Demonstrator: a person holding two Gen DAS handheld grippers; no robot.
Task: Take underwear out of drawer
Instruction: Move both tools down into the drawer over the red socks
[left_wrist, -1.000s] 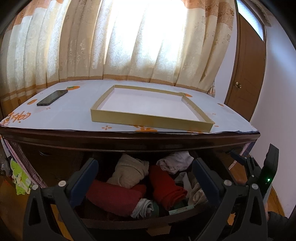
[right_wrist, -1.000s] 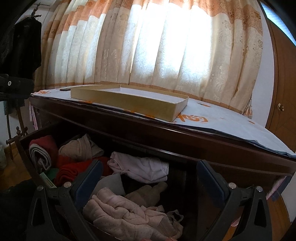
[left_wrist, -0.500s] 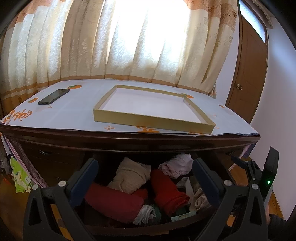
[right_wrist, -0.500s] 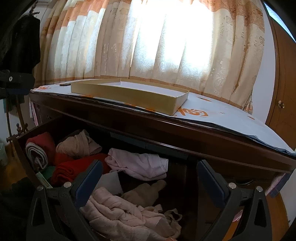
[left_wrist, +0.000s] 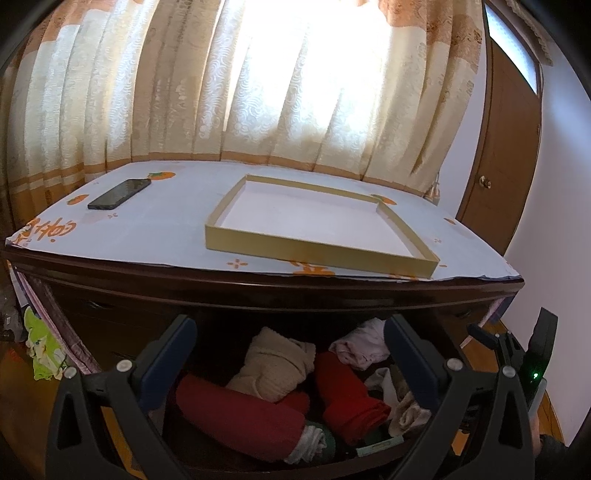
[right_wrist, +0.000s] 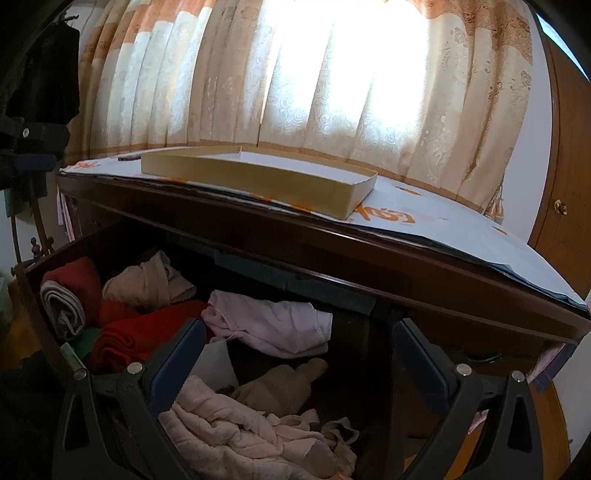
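Drawer of a dark wooden dresser stands pulled out, packed with folded and rolled clothing, as two handheld grippers hover in front of it. Left gripper is spread wide and holds nothing, its blue-padded fingers framing a beige knit bundle, two red rolled garments and a pale pink piece farther back. Right gripper is likewise released and empty, poised over the drawer's right portion, where a light pink undergarment lies crumpled just beyond its fingertips, with a fuzzy pink heap and a beige sock-like item nearer the front. Which pieces are underwear cannot be told for certain; all clothing remains inside the drawer. On the dresser top, a cloth printed with orange motifs carries a shallow, empty cardboard box lid and, well apart to its left, a dark smartphone. Sunlit patterned curtains hang behind; a brown door stands at right.
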